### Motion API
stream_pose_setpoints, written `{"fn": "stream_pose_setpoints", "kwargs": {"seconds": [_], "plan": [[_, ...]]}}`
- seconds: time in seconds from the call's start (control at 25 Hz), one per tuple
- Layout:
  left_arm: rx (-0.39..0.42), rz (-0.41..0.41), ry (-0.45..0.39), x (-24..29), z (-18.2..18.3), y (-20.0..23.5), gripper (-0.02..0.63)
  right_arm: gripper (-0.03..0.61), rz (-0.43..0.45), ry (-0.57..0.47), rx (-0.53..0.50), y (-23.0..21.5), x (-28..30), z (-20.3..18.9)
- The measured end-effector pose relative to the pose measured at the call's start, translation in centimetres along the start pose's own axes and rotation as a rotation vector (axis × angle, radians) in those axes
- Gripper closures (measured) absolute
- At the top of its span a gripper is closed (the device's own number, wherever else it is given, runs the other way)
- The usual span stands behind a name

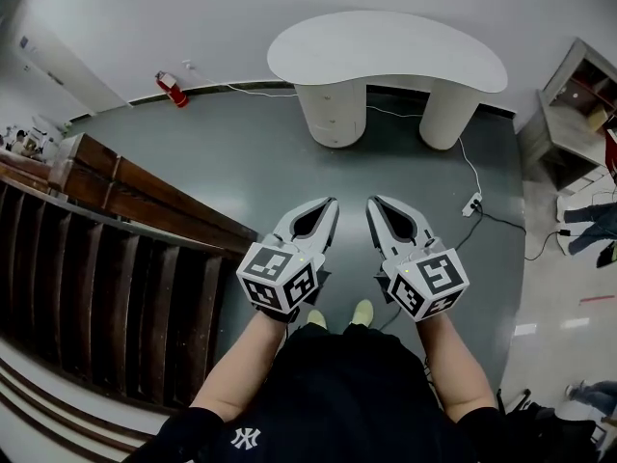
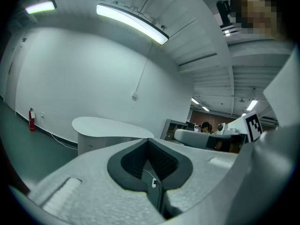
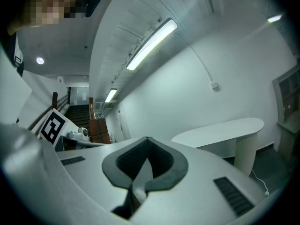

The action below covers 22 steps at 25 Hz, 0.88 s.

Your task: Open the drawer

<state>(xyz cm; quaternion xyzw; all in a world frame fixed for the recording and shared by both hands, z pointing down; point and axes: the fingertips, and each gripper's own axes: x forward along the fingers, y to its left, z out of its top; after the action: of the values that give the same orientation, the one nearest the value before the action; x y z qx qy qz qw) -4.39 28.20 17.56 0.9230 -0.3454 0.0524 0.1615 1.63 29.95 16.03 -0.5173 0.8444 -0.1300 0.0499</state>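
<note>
The left gripper (image 1: 331,204) and right gripper (image 1: 374,204) are held side by side above the floor (image 1: 241,162), jaws pressed together and empty, well apart from the drawer (image 1: 329,116) under the desk (image 1: 386,51) ahead.

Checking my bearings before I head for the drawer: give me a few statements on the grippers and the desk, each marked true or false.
1. The left gripper holds a drawer handle. False: its jaws are together on nothing, well short of the white desk.
2. The right gripper is shut and empty. True.
3. The drawer pedestal stands under the desk's left end in the head view. True.
4. The red fire extinguisher stands on the desk. False: it is down by the foot of the wall, left of the desk.
</note>
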Motion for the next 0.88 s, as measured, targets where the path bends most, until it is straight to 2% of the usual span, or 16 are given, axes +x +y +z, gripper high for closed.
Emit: {"fn": "stream_pose_setpoints", "kwargs": {"seconds": [0.24,0.44,0.88], "plan": [[0.002,0.024,0.005,1.7,-0.7,-0.5,0.607,0.564,-0.007,-0.001,0.019,-2.9,-0.5,-0.1],[-0.008,0.037,0.013,3.4,-0.5,0.8,0.607,0.565,-0.009,0.006,0.031,-4.3,0.8,0.0],[-0.025,0.021,0.020,10.3,0.7,7.9,0.607,0.563,-0.047,0.058,0.019,-8.8,8.3,-0.5]]}}
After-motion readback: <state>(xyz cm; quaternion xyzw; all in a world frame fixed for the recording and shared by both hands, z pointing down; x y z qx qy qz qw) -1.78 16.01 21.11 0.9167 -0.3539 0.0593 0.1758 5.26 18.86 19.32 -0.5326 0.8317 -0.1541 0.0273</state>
